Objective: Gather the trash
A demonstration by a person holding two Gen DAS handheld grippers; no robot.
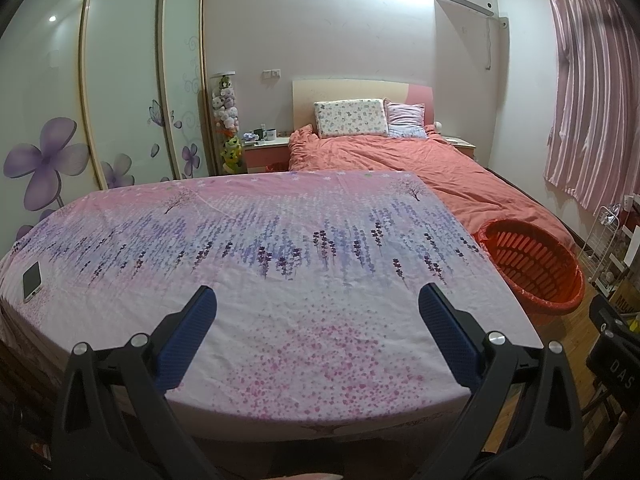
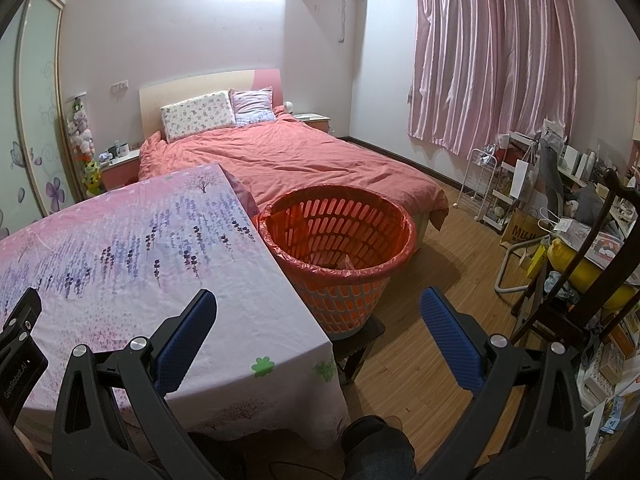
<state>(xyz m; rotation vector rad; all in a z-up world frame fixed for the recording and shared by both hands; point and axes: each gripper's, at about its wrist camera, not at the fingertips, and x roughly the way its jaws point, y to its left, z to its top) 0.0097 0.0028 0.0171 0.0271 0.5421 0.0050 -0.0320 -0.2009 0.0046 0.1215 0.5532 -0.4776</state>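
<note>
An orange slatted basket (image 2: 340, 240) lined with a red bag stands on a dark stool at the table's right side; it also shows in the left wrist view (image 1: 536, 268). Some pale paper lies inside it (image 2: 344, 266). My left gripper (image 1: 318, 300) is open and empty above the near part of the table with the floral cloth (image 1: 280, 240). My right gripper (image 2: 318, 304) is open and empty, over the table's right corner and just in front of the basket. No loose trash shows on the table.
A phone (image 1: 31, 280) lies at the table's left edge. A bed with a coral duvet (image 2: 300, 156) stands behind the table. A wardrobe (image 1: 120, 80) is on the left. Cluttered shelves and a chair (image 2: 580, 240) fill the right. Wooden floor (image 2: 440, 280) lies between.
</note>
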